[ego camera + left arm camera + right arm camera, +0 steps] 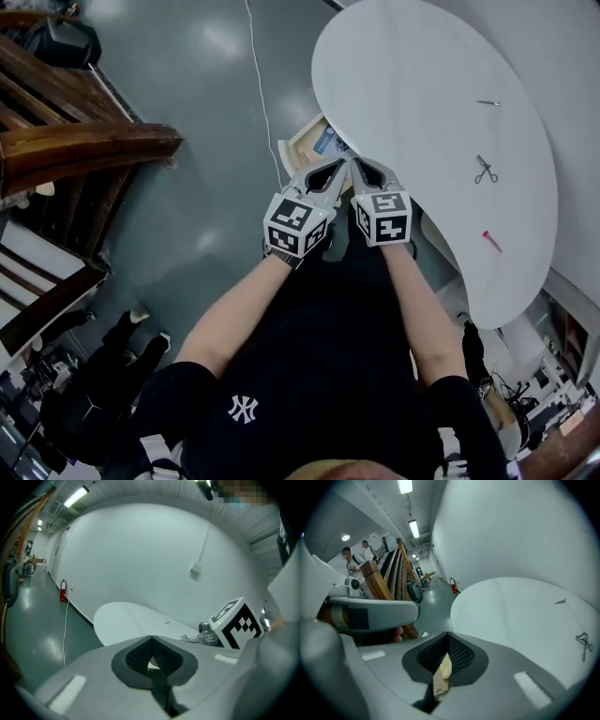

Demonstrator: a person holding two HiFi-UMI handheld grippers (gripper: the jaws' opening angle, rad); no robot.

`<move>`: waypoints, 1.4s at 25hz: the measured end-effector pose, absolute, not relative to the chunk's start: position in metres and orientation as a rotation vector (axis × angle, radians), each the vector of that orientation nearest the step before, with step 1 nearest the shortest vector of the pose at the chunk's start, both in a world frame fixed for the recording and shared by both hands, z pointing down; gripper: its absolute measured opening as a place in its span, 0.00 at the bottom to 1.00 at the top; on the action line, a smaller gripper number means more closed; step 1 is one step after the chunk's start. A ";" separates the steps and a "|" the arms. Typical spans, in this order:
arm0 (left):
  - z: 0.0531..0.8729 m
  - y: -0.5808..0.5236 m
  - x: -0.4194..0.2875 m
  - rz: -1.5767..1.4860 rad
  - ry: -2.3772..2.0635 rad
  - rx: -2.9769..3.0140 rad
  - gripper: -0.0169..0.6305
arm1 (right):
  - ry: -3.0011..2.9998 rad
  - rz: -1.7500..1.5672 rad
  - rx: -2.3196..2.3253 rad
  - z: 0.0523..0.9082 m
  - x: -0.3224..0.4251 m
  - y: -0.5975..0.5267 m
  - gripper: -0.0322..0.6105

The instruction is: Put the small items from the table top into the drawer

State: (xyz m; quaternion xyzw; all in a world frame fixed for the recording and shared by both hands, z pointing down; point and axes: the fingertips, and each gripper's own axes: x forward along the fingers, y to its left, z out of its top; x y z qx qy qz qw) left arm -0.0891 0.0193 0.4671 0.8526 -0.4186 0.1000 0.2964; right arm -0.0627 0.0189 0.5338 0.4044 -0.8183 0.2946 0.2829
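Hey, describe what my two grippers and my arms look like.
The left gripper and right gripper are light grey shells tapering to a point, with black ribbed pads. Each carries a white cube with black square markers. You wear a black short-sleeved shirt with a small white logo.

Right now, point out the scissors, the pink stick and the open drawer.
scissors [485,170]: head view, where the blades cross.
pink stick [491,241]: head view, the middle of its length.
drawer [298,141]: head view, its pale wooden rim.
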 end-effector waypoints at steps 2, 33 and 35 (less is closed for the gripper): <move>0.457 0.017 -0.079 0.261 -1.087 2.288 0.03 | -2.198 0.789 1.115 0.520 -0.053 0.019 0.09; 0.420 -0.003 0.186 0.333 -0.648 2.474 0.03 | -1.953 0.774 1.549 0.478 0.245 -0.001 0.19; 0.426 -0.005 0.196 0.348 -0.640 2.469 0.03 | -1.922 0.763 1.538 0.487 0.259 -0.002 0.21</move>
